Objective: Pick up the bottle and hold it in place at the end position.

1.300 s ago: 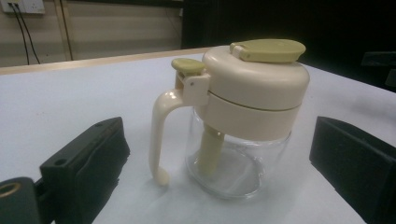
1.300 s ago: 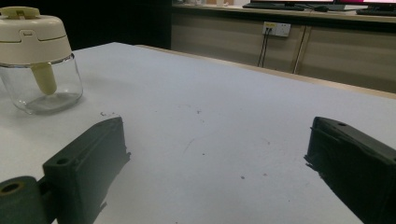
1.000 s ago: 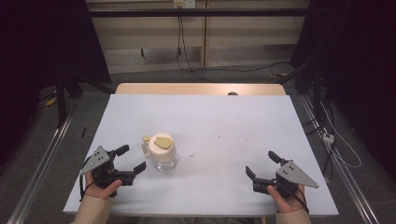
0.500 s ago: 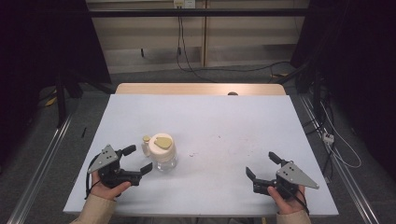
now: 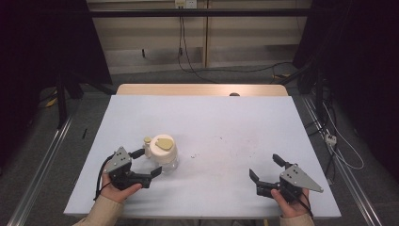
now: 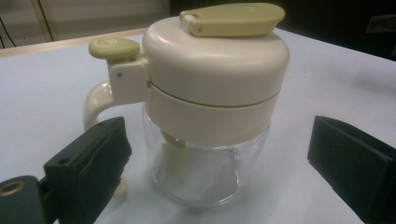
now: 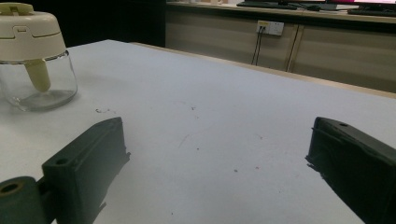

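No lettering, brand, number or sign can be read anywhere. The jug (image 6: 212, 98) between the left gripper's jaws has a plain cream lid (image 6: 219, 51) (no mark on its green tab either). The table (image 7: 224, 121) ahead of the right jaws bears only specks.

One jar (image 5: 162, 151), two grippers (image 5: 143, 163) (image 5: 267, 168), one table (image 5: 244, 127)
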`<state>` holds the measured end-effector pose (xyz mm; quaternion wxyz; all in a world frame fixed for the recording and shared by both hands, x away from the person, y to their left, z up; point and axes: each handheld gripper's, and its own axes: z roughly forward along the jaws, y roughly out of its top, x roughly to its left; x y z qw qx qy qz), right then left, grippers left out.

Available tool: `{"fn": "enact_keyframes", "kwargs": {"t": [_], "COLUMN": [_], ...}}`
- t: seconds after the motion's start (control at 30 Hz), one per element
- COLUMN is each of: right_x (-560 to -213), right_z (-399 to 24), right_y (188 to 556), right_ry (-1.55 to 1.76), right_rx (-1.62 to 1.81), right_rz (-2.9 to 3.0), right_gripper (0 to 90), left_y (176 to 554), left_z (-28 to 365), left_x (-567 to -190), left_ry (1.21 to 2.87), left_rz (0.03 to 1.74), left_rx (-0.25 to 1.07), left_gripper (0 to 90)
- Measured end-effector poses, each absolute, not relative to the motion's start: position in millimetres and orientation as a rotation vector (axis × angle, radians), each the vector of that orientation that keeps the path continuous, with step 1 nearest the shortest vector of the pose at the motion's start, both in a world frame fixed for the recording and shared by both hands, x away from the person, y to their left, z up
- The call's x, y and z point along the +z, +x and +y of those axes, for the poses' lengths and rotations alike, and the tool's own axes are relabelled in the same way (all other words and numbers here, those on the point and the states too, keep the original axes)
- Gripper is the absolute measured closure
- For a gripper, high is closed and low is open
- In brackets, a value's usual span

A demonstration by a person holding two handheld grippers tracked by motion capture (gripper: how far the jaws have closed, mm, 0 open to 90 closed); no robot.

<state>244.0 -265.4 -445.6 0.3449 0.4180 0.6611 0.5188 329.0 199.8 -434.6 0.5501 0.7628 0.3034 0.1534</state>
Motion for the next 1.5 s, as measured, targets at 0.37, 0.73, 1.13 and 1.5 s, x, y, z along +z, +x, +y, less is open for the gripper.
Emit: {"fn": "enact_keyframes", "kwargs": {"t": [0.37, 0.73, 1.13, 1.5], "right_x": [-445, -445, -442, -443], "right_z": [-263, -262, -263, -263], "right_y": [246, 247, 242, 243], "right_ry": [1.080, 1.072, 1.075, 1.077], "right_rx": [1.352, 1.358, 1.365, 1.366], "right_rz": [1.721, 1.729, 1.715, 1.720], "right_gripper": [3.6, 3.7, 3.8, 3.9], "left_y": [334, 339, 346, 354], "left_z": [184, 170, 146, 134], "left_x": [-438, -442, -445, -450], "left_ry": [1.838, 1.845, 1.827, 1.793], "left_rz": [0.773, 0.811, 0.879, 0.928], "left_rx": [0.410, 0.453, 0.527, 0.549], "left_gripper": [5.2, 4.5, 2.4, 2.7]}}
